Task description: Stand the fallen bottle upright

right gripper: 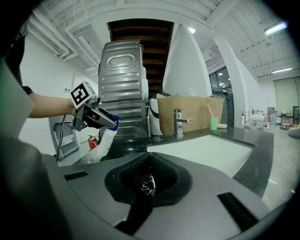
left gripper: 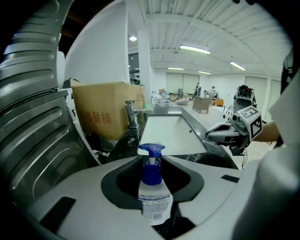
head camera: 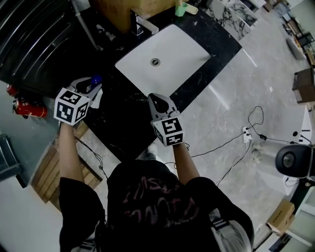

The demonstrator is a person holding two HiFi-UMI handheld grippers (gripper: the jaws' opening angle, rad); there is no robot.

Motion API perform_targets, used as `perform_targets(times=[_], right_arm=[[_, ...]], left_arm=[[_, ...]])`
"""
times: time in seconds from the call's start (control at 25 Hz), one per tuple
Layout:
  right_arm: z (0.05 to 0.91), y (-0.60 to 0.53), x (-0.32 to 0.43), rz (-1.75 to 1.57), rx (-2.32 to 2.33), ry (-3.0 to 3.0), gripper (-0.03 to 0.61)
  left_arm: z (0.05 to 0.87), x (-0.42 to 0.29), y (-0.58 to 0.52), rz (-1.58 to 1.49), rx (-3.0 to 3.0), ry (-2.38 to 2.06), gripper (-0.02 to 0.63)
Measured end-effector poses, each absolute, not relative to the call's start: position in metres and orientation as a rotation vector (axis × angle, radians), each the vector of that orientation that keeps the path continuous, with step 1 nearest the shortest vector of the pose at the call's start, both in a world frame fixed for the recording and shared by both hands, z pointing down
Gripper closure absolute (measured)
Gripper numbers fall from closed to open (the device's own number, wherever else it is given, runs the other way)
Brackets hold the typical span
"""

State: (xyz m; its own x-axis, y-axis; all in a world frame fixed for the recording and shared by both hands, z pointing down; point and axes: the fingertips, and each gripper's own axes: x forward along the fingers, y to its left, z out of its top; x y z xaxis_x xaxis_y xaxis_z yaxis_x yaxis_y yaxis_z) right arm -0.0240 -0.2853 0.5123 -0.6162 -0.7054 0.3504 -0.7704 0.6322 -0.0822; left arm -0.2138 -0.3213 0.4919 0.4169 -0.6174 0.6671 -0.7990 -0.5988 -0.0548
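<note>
A white bottle with a blue pump top (left gripper: 152,187) stands between the jaws of my left gripper (left gripper: 152,174), which is shut on its neck and upper body. The right gripper view shows that bottle (right gripper: 104,143) hanging tilted under the left gripper (right gripper: 105,123), pump end up, body slanting down to the left. In the head view the left gripper (head camera: 91,88) is at the left end of the black counter (head camera: 128,123), with the blue cap (head camera: 96,79) showing. My right gripper (head camera: 158,101) hovers over the counter's front edge, jaws shut with nothing held (right gripper: 149,180).
A white sink basin (head camera: 162,59) with a faucet (head camera: 142,23) is set in the counter. Behind it stand a cardboard box (left gripper: 103,117) and a green cup (head camera: 181,9). A red fire extinguisher (head camera: 24,108) lies at the left, and cables (head camera: 236,142) run over the floor.
</note>
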Motion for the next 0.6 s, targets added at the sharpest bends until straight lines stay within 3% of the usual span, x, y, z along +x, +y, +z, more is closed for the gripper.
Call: perform_targets(times=[0.6], right_arm=[[0.504, -0.255, -0.071, 0.252, 1.02, -2.625, 0.565]], left_arm=[[0.475, -0.272, -0.255, 0.608, 2.342, -1.573, 0.485]])
